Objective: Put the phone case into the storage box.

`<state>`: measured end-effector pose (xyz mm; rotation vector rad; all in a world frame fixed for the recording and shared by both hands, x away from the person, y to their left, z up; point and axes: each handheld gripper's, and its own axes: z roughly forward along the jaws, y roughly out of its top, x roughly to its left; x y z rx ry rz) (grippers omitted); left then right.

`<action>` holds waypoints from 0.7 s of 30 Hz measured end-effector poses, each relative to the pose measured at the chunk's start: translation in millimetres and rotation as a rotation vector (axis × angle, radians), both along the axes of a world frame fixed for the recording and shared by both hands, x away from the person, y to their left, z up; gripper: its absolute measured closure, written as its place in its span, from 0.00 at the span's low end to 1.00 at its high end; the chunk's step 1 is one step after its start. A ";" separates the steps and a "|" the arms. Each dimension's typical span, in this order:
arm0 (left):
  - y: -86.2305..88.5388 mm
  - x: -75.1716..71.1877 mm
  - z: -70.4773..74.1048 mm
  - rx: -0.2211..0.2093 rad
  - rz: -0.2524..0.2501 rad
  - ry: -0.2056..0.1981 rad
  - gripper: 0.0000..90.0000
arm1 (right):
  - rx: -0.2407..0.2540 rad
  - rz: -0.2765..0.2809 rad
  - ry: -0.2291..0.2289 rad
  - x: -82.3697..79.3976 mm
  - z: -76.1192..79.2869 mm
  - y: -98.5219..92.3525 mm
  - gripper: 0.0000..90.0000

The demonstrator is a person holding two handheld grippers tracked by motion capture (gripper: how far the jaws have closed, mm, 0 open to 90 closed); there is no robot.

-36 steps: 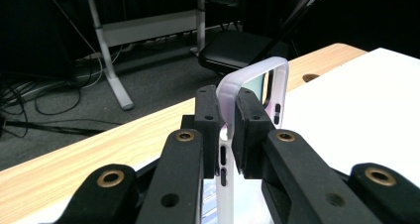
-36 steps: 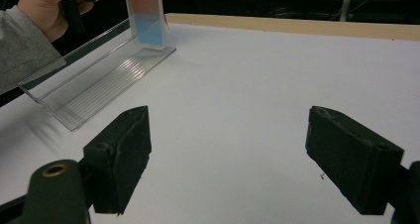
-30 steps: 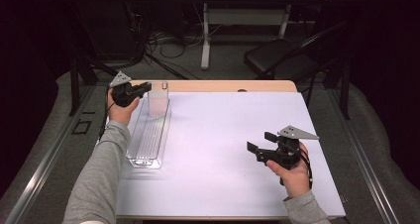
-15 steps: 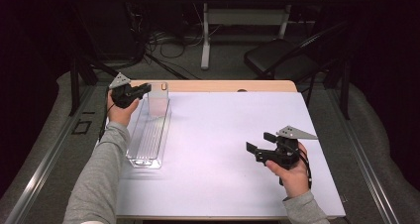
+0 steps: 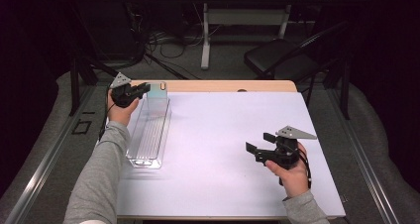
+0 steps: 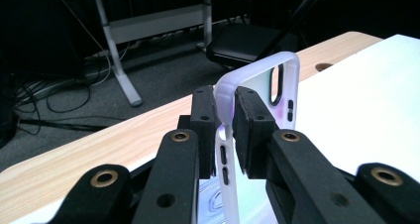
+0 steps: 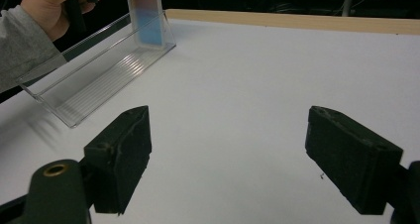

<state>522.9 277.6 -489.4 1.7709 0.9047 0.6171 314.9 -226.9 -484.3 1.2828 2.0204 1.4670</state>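
Pads of the left claw (image 6: 225, 130) pinch the edge of a clear phone case (image 6: 257, 105), held upright at the far end of the clear tray (image 5: 148, 130). Right claw (image 5: 260, 147) hangs spread above the white surface (image 5: 218, 135), well apart.

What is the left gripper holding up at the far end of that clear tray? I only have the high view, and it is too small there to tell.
Observer: A translucent phone case, standing upright. The left gripper has its pads shut on the case's rim.
Operator: Is the case inside the clear tray or beside it?
Observer: In the right gripper view its lower end sits inside the tray, at the far end wall.
Operator: And the right gripper, is it carrying anything?
Observer: No. Its own view shows the jaws wide apart, with only bare white table between them.
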 end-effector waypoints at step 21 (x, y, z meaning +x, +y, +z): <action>9.5 2.2 -3.8 -0.004 0.044 0.026 0.86 | 0.008 0.002 0.013 0.9 -1.3 0.3 0.20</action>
